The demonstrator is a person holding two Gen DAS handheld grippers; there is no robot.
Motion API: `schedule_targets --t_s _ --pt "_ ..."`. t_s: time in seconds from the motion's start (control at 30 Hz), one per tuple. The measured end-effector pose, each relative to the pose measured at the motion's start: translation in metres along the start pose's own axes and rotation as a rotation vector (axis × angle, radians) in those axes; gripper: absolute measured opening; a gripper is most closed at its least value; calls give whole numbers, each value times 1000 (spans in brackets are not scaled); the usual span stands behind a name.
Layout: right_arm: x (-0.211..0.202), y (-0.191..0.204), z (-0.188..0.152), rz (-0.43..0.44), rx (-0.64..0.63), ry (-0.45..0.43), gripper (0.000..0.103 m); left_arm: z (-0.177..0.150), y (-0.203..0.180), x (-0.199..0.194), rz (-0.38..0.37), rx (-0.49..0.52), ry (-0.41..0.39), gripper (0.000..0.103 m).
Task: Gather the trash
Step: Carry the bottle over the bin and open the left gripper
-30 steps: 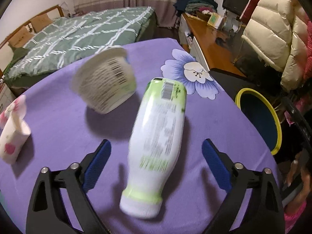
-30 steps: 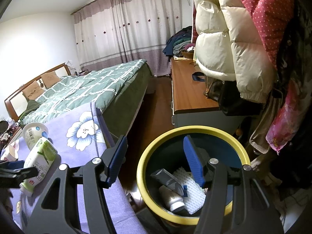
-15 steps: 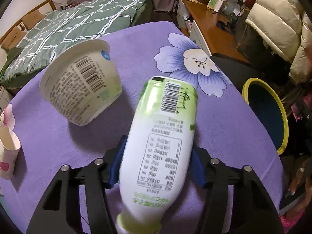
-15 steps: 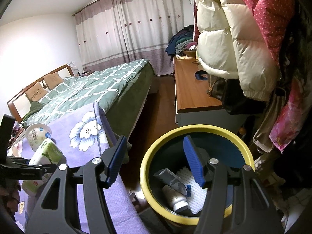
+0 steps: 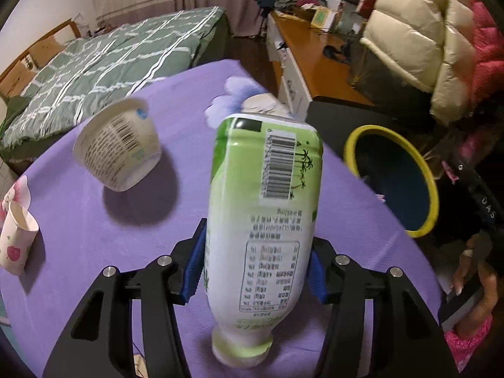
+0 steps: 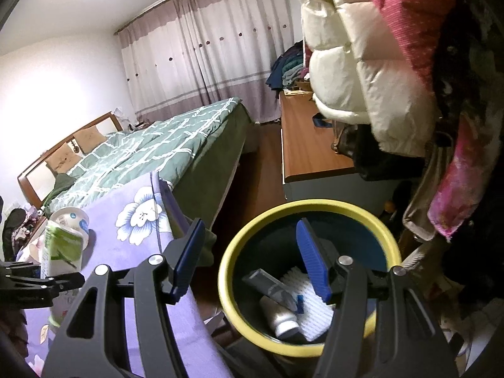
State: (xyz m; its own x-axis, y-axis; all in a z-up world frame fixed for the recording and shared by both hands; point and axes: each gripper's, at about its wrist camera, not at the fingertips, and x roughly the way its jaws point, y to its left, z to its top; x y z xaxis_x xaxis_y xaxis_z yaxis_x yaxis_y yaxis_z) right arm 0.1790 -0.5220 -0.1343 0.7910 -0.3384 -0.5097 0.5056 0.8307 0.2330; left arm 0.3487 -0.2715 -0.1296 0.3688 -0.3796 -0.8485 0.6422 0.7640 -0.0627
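Observation:
My left gripper is shut on a green and white plastic bottle and holds it off the purple tablecloth, cap end toward me. The bottle also shows in the right wrist view. A white yogurt tub lies on its side to the left. A small paper cup lies at the far left. My right gripper is open and empty above the yellow-rimmed trash bin, which holds several discarded items.
The bin stands off the table's right edge. A bed lies beyond the table. A wooden desk and hanging coats are to the right. A person's hand holds a phone at the lower right.
My left gripper closed on the bottle and lifted it off the cloth. The yogurt tub has stayed put. My right gripper stays open over the bin.

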Motion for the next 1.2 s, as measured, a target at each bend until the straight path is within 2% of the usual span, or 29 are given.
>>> schedule_targets --t_s 0.37,0.57,0.9,1.13,1.17,1.2 --pt "-50 -51 -1 -27 -11 -44 57 23 -76 -9 -85 90 -44 53" --pt "-65 -87 2 -75 15 -64 57 43 -123 -7 -136 135 -74 52" --pt "-65 -138 -1 -147 61 -46 57 82 -208 23 -202 218 -65 52" --pt "-57 -151 -4 -178 78 -27 58 95 -236 52 -219 221 -42 52" --pt "-55 -151 -4 -179 79 -23 60 96 -237 56 -212 215 -42 58" --pt "-53 -151 -5 -181 79 -19 62 97 -234 58 -199 210 -48 70"
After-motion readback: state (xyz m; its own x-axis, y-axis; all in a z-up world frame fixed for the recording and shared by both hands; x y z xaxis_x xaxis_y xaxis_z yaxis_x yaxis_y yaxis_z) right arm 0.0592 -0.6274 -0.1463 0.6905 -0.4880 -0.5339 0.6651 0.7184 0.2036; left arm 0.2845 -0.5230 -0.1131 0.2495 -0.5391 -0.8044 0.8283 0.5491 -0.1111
